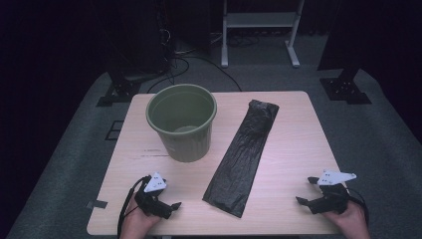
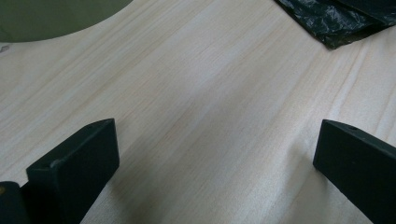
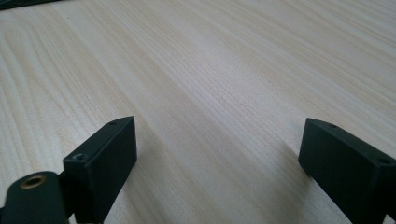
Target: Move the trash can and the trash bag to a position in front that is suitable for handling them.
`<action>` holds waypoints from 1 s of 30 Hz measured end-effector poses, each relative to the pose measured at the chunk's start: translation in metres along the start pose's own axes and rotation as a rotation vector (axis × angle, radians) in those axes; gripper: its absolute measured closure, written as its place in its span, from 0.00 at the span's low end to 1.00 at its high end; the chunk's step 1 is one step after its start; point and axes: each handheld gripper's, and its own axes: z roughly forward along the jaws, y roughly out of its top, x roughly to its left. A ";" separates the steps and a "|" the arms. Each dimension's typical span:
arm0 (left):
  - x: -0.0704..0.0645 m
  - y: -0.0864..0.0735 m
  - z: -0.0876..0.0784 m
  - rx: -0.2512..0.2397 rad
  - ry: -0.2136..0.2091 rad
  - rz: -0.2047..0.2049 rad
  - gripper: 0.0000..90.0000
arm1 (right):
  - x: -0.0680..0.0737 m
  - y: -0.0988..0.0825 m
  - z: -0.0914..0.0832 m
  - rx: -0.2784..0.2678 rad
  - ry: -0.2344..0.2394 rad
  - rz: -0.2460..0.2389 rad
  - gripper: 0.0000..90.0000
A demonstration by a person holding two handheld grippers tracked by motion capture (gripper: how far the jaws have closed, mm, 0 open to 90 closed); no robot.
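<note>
Standing wide apart with only bare wood between them, the jaws of the left gripper [image 2: 215, 154] and of the right gripper [image 3: 217, 158] grip nothing; both rest low at the near edge of the table [image 1: 293, 149]. Landmark: green bin [image 1: 182, 122], upright, open-topped, no liner in it as far as the high view shows, set on the far left part of the tabletop. Left gripper [image 1: 161, 199]: nearer the person than the bin, just off its near side, with a corner of the bin's base at the upper left of the left gripper view. Black bin bag [image 1: 244, 157]: flat, folded into a long strip, lying to the right of the bin and apart from it, running from beside the rim down toward the near edge. Right gripper [image 1: 311, 191]: well to the right of the bin, beyond the bag. Status, as judged: lining the bin not begun; bag untouched, unopened; left to do are picking it up, spreading its mouth and fitting it over the rim
</note>
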 end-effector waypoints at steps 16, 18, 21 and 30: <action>0.000 0.000 0.000 0.000 0.002 -0.001 0.00 | 0.004 0.007 -0.001 -0.032 -0.003 0.029 0.23; 0.000 0.000 0.000 0.001 0.002 0.001 0.00 | 0.005 0.010 -0.002 -0.046 -0.001 0.030 0.25; 0.000 0.000 0.000 0.000 0.002 0.000 0.00 | 0.006 0.012 -0.003 -0.067 0.008 0.031 0.31; 0.000 0.000 0.000 0.000 0.002 -0.001 0.00 | 0.018 0.034 0.000 -0.077 -0.010 0.003 0.39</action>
